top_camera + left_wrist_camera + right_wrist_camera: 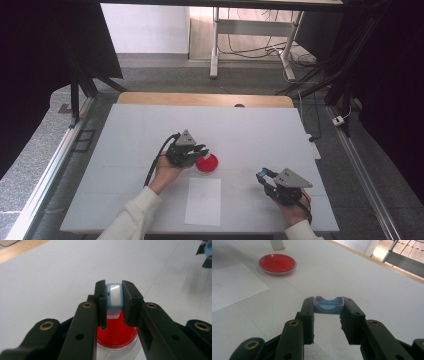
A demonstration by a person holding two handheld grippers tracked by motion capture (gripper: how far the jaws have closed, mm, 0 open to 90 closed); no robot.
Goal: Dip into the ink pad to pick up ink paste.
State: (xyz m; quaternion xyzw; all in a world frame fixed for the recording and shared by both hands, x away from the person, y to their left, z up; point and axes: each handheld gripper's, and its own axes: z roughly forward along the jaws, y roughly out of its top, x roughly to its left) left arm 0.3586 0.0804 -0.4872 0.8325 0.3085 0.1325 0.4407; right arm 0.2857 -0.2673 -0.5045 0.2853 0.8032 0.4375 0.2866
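A red-filled round dish (pixel 207 163) sits on the white table (pixel 130 135), left of centre. My left gripper (pixel 202 149) hovers at its far-left rim, shut on a small blue-rimmed white piece (pixel 114 295). A pale part of that piece hangs down over the red dish (pixel 117 335). My right gripper (pixel 262 176) rests low near the front right, shut on a blue trough-shaped piece (pixel 328 305). In the right gripper view the dish (pixel 277 263) lies far off to the upper left, with the pale strip's end (pixel 277 244) just above it.
A white sheet of paper (pixel 203 201) lies in front of the dish, near the table's front edge. A wooden strip (pixel 205 99) borders the far side. Table legs and cables stand on the floor beyond.
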